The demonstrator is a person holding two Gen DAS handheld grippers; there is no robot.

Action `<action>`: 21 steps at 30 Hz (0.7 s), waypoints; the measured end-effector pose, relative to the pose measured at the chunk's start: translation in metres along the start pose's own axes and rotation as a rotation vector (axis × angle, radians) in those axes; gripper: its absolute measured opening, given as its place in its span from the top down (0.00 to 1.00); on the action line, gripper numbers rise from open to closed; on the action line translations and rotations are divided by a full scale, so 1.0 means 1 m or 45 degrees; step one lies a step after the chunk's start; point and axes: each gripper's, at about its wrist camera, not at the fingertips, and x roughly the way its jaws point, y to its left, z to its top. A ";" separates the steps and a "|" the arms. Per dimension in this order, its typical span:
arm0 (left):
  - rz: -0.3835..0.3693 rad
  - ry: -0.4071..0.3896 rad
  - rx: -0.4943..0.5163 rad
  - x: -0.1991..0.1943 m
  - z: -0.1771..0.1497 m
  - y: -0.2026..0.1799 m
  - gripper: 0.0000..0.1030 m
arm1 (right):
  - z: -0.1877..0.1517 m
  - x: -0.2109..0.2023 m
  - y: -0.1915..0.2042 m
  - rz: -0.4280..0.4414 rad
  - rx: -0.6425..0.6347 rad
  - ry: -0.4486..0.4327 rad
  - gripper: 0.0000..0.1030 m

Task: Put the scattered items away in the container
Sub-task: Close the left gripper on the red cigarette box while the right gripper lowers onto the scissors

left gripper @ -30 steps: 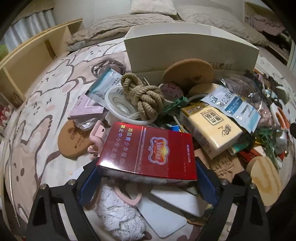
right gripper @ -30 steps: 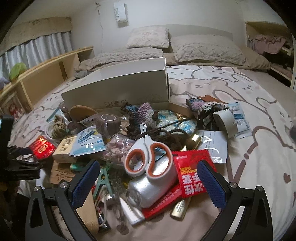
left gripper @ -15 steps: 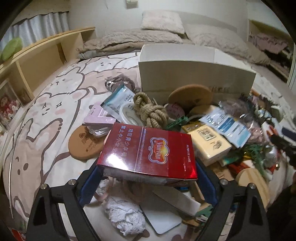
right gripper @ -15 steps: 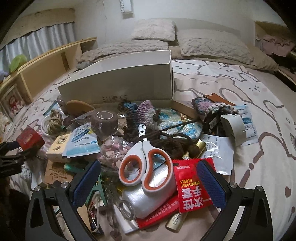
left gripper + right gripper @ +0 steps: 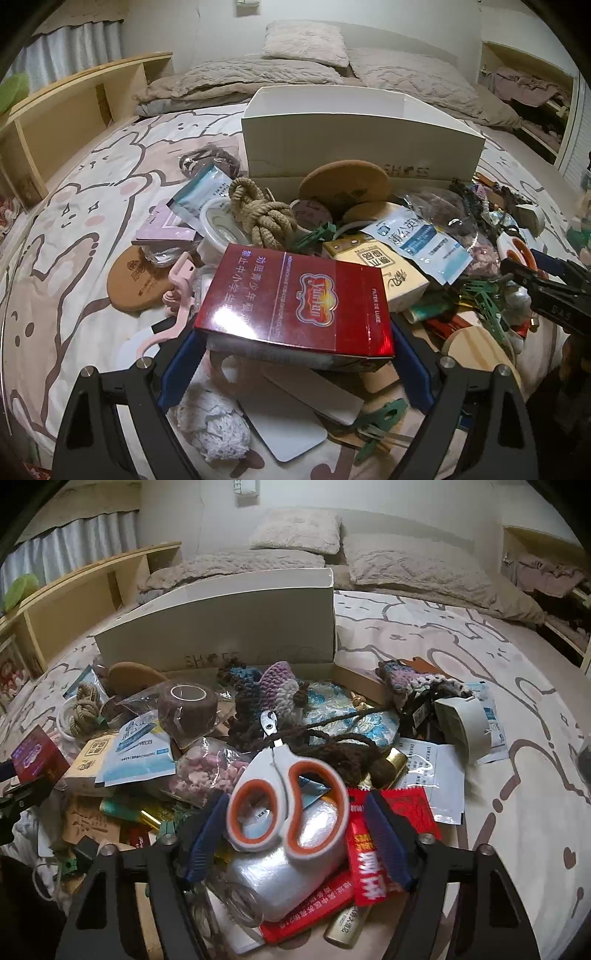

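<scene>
My left gripper (image 5: pixel 291 360) is shut on a red cigarette carton (image 5: pixel 295 302) and holds it above the pile; the carton also shows in the right wrist view (image 5: pixel 37 757). The white shoe box (image 5: pixel 362 147) stands open behind the pile (image 5: pixel 229 627). My right gripper (image 5: pixel 295 834) has narrowed around the white and orange scissors (image 5: pixel 288 805), which lie on a clear jar (image 5: pixel 288 878); its pads flank the handles, and contact is unclear. Rope knot (image 5: pixel 262 214), tissue pack (image 5: pixel 384 266), tape roll (image 5: pixel 188 709) and red glove packet (image 5: pixel 373 845) lie scattered.
The clutter lies on a bed with a cartoon sheet (image 5: pixel 480 657). Pillows (image 5: pixel 306 48) lie at the head. A wooden shelf (image 5: pixel 74 107) runs along the left. Cork coasters (image 5: pixel 136 280), a white cloth (image 5: pixel 214 428) and crochet pieces (image 5: pixel 277 686) crowd the pile.
My left gripper has lifted and drawn back with the carton. My right gripper has closed in around the scissors' handles from wide open.
</scene>
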 end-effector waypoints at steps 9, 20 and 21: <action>-0.019 -0.012 -0.029 -0.003 -0.001 0.006 0.10 | 0.001 -0.027 -0.018 0.053 0.114 -0.085 0.38; -0.036 -0.045 0.011 -0.010 -0.001 -0.004 0.10 | 0.005 -0.061 -0.038 0.053 0.205 -0.153 0.38; -0.045 -0.050 0.008 -0.011 -0.001 -0.004 0.10 | 0.005 -0.065 -0.038 0.051 0.204 -0.161 0.38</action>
